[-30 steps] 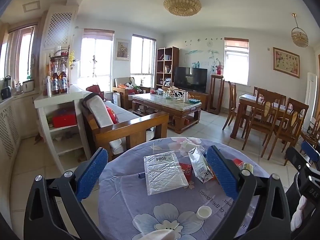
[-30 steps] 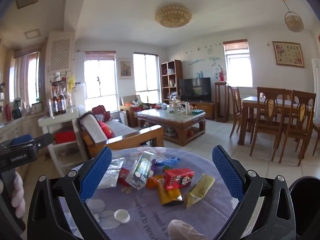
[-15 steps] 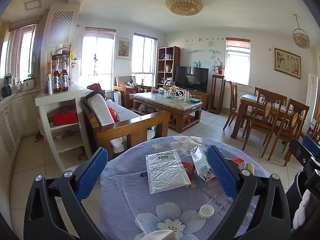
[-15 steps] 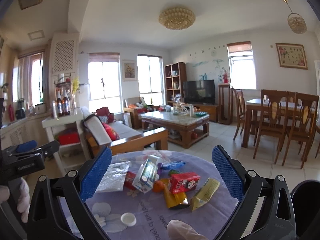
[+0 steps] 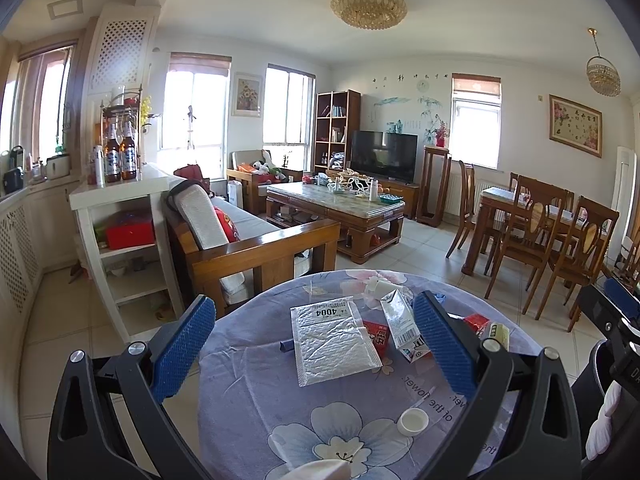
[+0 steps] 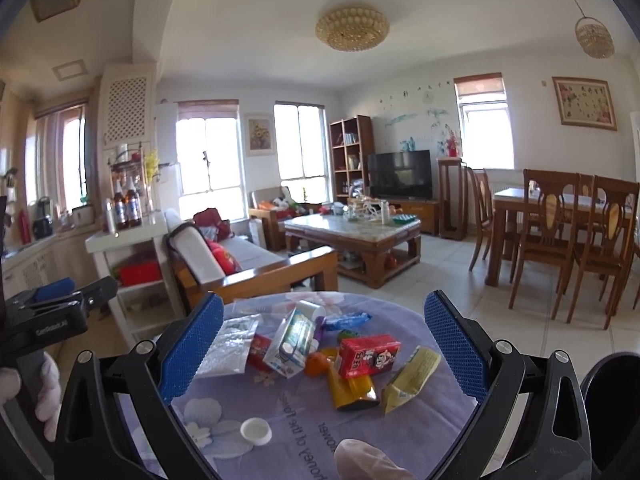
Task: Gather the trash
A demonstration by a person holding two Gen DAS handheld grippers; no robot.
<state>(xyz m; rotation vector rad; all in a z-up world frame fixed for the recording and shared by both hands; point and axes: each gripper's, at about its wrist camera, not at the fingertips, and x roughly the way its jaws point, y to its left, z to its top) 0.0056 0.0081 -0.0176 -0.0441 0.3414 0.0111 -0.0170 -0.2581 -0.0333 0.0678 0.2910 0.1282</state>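
Trash lies scattered on a round table with a lilac flowered cloth (image 5: 248,408) (image 6: 404,440). In the left wrist view I see a silver bubble mailer (image 5: 334,340), a milk carton (image 5: 402,326), a red box (image 5: 378,338) and a white cap (image 5: 412,421). The right wrist view shows the milk carton (image 6: 294,342), a red drink box (image 6: 366,354), a yellow wrapper (image 6: 410,372), an orange packet (image 6: 350,390), a blue wrapper (image 6: 346,320), the mailer (image 6: 232,342) and the cap (image 6: 256,431). My left gripper (image 5: 314,344) and right gripper (image 6: 324,348) both hover open above the table, holding nothing.
A dark bin (image 6: 612,400) stands at the table's right edge. Beyond the table are a wooden sofa (image 5: 248,248), a white shelf unit (image 5: 120,240), a coffee table (image 5: 344,212) and dining chairs (image 5: 560,248). A gloved hand (image 6: 40,392) holds the left gripper.
Both views have shifted slightly: the table items sit a little lower and farther right in the right wrist view. Both grippers stay open and empty.
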